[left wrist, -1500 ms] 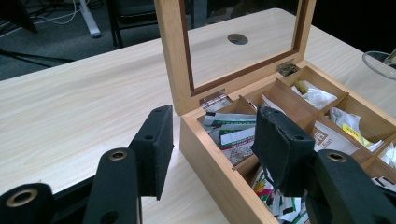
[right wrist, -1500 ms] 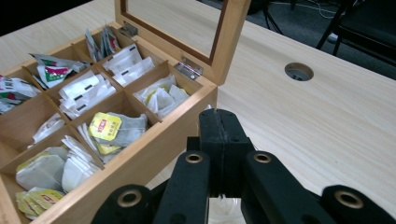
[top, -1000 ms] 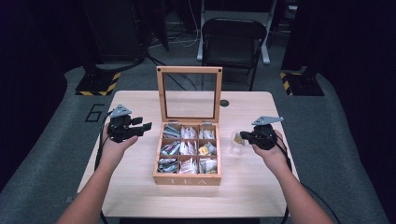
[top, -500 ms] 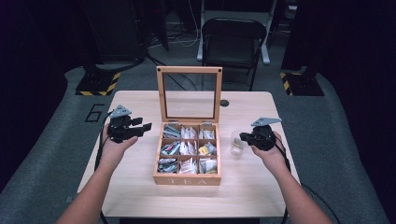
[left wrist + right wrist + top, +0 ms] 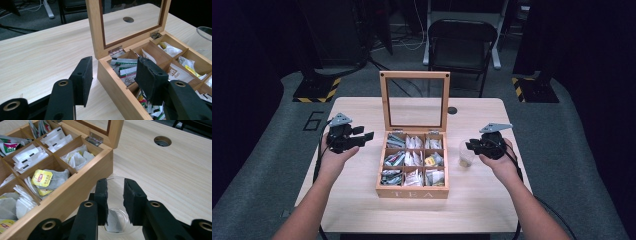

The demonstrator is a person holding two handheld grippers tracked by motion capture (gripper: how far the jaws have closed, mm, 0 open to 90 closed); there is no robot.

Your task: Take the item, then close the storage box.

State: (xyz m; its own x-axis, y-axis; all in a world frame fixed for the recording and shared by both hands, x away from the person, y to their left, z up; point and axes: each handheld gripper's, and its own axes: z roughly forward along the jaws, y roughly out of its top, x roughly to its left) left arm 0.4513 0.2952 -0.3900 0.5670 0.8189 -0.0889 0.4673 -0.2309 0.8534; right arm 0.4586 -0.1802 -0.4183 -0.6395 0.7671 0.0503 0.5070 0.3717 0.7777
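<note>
Wooden tea box (image 5: 412, 192), lettered TEA on its front wall, sits at centre frame of the high view on a light wood table (image 5: 362, 205). Its glass-paned lid (image 5: 414, 102) stands upright at the rear; nine compartments hold assorted tea bags, among them a yellow-tagged bag (image 5: 41, 178) in the middle of the box's right column. Clear glass cup (image 5: 465, 154) stands just right of the box, a tea bag (image 5: 113, 221) lying in its bottom. Left gripper (image 5: 362, 137), left of centre, is held off the box's left wall with jaws spread wide and empty. Right gripper (image 5: 472, 146), right of centre, sits over the cup rim, jaws narrowly parted, gripping nothing.
</note>
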